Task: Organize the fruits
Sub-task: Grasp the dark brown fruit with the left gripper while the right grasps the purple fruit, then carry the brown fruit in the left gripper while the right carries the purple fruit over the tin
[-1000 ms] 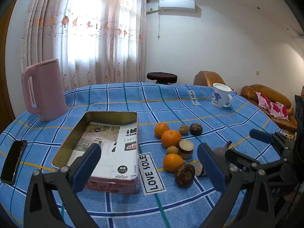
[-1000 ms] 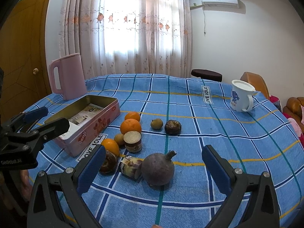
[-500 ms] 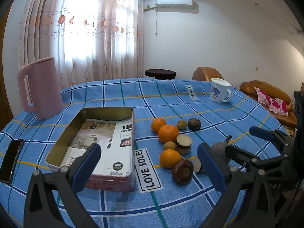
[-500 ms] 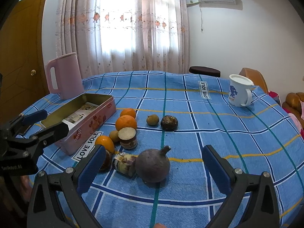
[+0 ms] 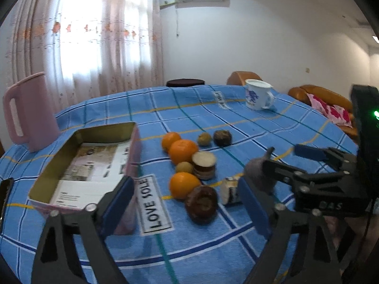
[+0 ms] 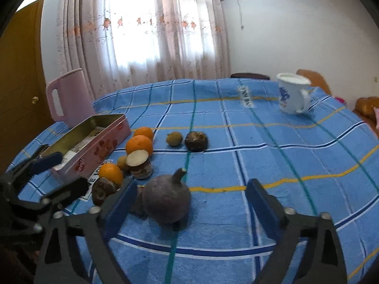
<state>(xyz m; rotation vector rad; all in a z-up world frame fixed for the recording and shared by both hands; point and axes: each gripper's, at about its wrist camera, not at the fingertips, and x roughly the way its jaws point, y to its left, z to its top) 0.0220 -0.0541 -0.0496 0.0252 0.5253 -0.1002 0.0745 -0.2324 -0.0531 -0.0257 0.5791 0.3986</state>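
Several fruits lie in a cluster on the blue checked tablecloth [image 5: 272,127]: three oranges [image 5: 183,151], a dark brown fruit [image 5: 201,204], two small yellowish ones [image 5: 205,139] and cut pieces [image 5: 204,165]. An open pink tin box [image 5: 90,163] stands left of them. My left gripper [image 5: 185,182] hovers before the nearest orange [image 5: 184,185] and the brown fruit. Its jaws are closing and touch nothing. My right gripper [image 6: 193,185] has a round purple fruit [image 6: 167,198] between its closing jaws, near the left finger [image 6: 123,201]. No pad presses on it.
A pink jug [image 5: 28,113] stands behind the tin at the far left. A white mug [image 5: 258,94] sits at the table's far right. A dark phone [image 5: 4,196] lies at the left edge. A "LOVE SOLE" label [image 5: 154,203] lies beside the tin.
Both grippers have come forward and lower toward the fruit cluster, which now looks nearer. The jaws of both have narrowed a little.
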